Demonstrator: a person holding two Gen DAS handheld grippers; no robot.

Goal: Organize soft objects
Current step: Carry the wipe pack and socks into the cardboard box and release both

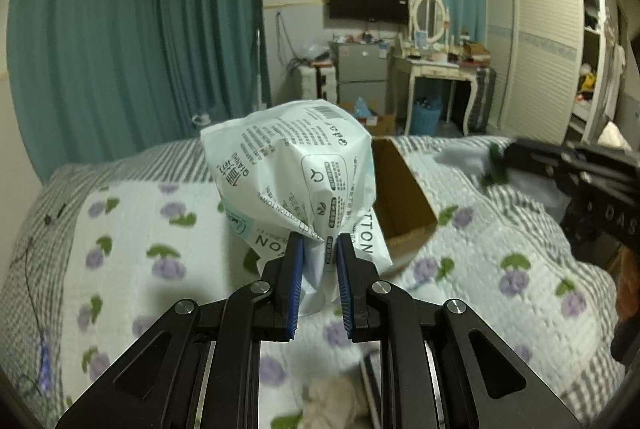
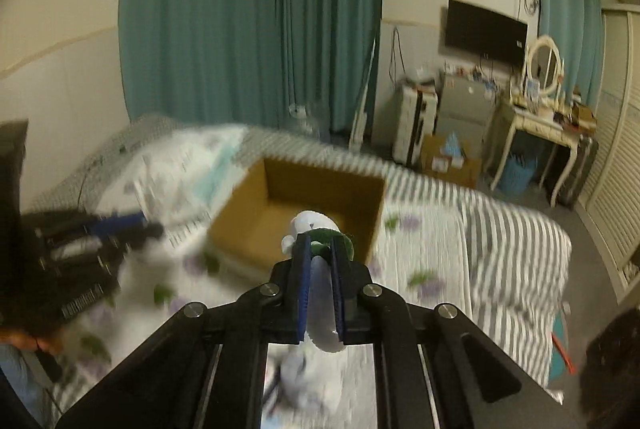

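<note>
Transfer stage, two soft items held at once. The left gripper (image 1: 318,243) is clamped on the gathered lower end of a cotton towel pack (image 1: 296,173), a crinkled white plastic packet with printed text and a barcode; the pack is lifted clear of the quilt (image 1: 132,229) and stands directly ahead of the fingertips. The right gripper (image 2: 320,247) is closed on a small white plush toy with a green collar (image 2: 316,225); the toy's head projects just beyond the fingertips, and its body runs back between the blue pads (image 2: 303,281).

An open cardboard box (image 2: 256,205) sits on the bed, straight ahead of the right gripper and just behind and to the right of the pack as seen from the left gripper. It is judged to be the collecting place.

Next move, as judged: each item is to be carried over the box mouth and let go only once it is above the opening, one gripper at a time so that the two do not meet.

Hard to make out: the right wrist view is motion-blurred, so the toy's kind cannot be told. The box floor is partly hidden by the toy. A pale fuzzy object (image 1: 332,405) below the left gripper is cut off and unidentified.
</note>
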